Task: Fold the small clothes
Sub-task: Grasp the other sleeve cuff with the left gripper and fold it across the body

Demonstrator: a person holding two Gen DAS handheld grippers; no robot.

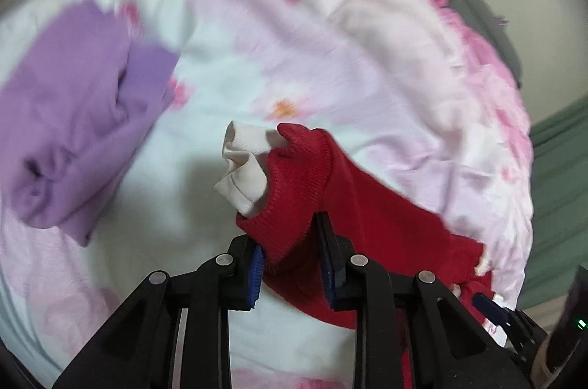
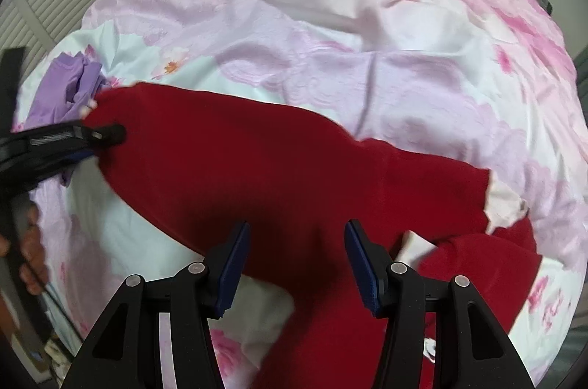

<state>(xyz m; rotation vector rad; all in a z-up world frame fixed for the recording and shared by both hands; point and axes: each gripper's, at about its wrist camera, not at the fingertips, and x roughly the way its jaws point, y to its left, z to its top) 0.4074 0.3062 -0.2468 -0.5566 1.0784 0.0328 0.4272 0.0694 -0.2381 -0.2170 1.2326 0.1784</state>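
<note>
On the bed: a red sweater (image 2: 257,168) is spread over the flowery bed cover (image 2: 367,76), with a purple top (image 1: 73,131) lying near its far end.
Left claw (image 1: 290,264): the red knit cuff (image 1: 294,168) is pinched between its blue pads (image 1: 257,275), and a white inner cuff (image 1: 242,161) is seen poking out of it.
Right claw (image 2: 294,260): it is held wide apart just over the sweater's body, and nothing is gripped.
Step in hand: the sleeve is judged to be the part being folded across the body.
How to do it well: the cuff should be kept pinched, carried low and flat, and the body could be pressed down so it is not dragged.
</note>
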